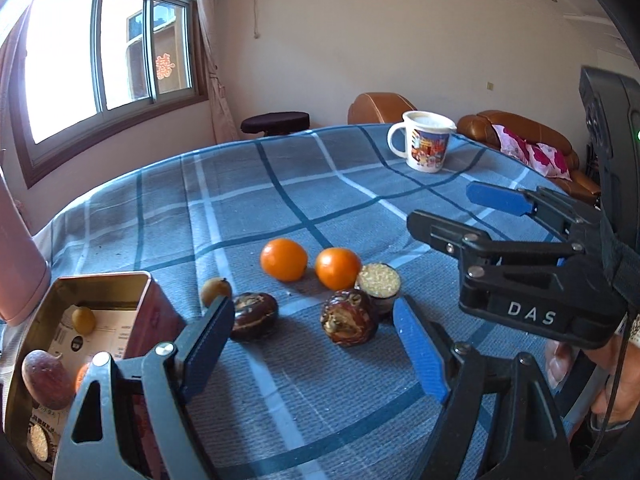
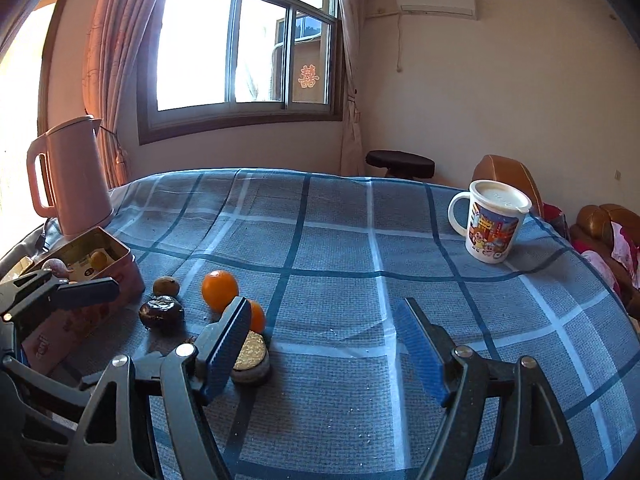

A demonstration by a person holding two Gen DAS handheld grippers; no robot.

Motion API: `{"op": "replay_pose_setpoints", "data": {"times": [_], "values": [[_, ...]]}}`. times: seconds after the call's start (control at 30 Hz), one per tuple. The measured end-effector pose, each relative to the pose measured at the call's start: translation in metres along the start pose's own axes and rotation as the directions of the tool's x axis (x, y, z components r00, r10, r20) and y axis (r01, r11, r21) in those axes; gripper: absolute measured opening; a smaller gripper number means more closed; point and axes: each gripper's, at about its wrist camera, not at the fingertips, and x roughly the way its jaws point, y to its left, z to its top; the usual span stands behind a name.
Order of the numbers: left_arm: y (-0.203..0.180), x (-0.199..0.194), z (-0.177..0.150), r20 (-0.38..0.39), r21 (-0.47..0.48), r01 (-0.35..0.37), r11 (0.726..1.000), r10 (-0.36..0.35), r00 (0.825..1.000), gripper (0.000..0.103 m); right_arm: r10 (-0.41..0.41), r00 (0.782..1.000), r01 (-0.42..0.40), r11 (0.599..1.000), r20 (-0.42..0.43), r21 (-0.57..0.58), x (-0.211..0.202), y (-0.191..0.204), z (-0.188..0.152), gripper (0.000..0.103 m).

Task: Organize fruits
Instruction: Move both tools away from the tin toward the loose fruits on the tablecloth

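Two oranges (image 1: 284, 265) (image 1: 338, 268) lie on the blue checked tablecloth (image 1: 280, 184), with two dark wrinkled fruits (image 1: 254, 316) (image 1: 349, 317), a small yellow-brown fruit (image 1: 215, 290) and a cut fruit half (image 1: 378, 282) near them. An open tin box (image 1: 100, 280) at the left holds a purple fruit (image 1: 42, 378) and a small yellow one (image 1: 83, 320). My left gripper (image 1: 312, 340) is open and empty just in front of the dark fruits. My right gripper (image 2: 320, 344) is open and empty, the cut half (image 2: 250, 354) by its left finger; it also shows in the left wrist view (image 1: 452, 212).
A lidded cartoon mug (image 1: 424, 146) stands at the table's far right. A pink kettle (image 2: 70, 176) stands far left behind the tin (image 2: 96, 252). A brown sofa (image 1: 520, 136) and a black stool (image 1: 276, 122) lie beyond the table edge.
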Motion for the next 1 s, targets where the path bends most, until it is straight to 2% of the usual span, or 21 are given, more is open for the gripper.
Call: {"op": "replay_pose_setpoints", "data": {"times": [0.13, 0.27, 0.4, 0.43, 0.47, 0.5, 0.63, 0.8, 1.0], "values": [[-0.013, 0.011, 0.002, -0.05, 0.049, 0.038, 0.998, -0.035, 0.998, 0.083, 0.003, 1.0, -0.003, 0.999, -0.014, 0.041, 0.002, -0.007, 0.0, 0.079], [-0.018, 0.027, 0.003, -0.126, 0.067, 0.08, 0.995, -0.071, 0.989, 0.069, 0.004, 1.0, -0.003, 0.999, -0.02, 0.046, 0.004, -0.008, 0.0, 0.08], [-0.016, 0.034, 0.003, -0.16, 0.049, 0.11, 0.993, -0.101, 0.982, 0.063, 0.001, 0.999, 0.0, 0.999, -0.036, 0.04, 0.007, -0.007, 0.0, 0.08], [-0.015, 0.035, 0.003, -0.166, 0.043, 0.117, 0.992, -0.108, 0.98, 0.059, 0.002, 0.999, 0.0, 0.999, -0.041, 0.038, 0.008, -0.008, 0.0, 0.08], [-0.014, 0.037, 0.004, -0.172, 0.039, 0.125, 0.991, -0.117, 0.978, 0.048, 0.003, 0.999, -0.002, 0.999, -0.045, 0.038, 0.009, -0.008, 0.0, 0.08], [-0.013, 0.037, 0.004, -0.174, 0.041, 0.122, 0.992, -0.113, 0.978, 0.041, 0.006, 0.999, -0.004, 0.999, -0.047, 0.039, 0.009, -0.008, 0.0, 0.08], [-0.005, 0.032, 0.005, -0.143, 0.011, 0.128, 0.992, -0.125, 0.982, 0.04, 0.031, 0.998, -0.028, 0.998, -0.056, 0.05, 0.011, -0.011, 0.0, 0.08], [0.01, 0.015, 0.004, -0.054, -0.034, 0.069, 0.997, -0.071, 0.996, 0.04, 0.095, 0.992, -0.093, 0.995, -0.083, 0.034, 0.017, -0.007, 0.0, 0.08], [0.034, 0.004, 0.002, 0.006, -0.125, 0.022, 0.992, -0.022, 1.0, 0.04, 0.117, 0.986, -0.122, 0.992, -0.115, -0.042, 0.022, 0.01, -0.001, 0.08]]}}
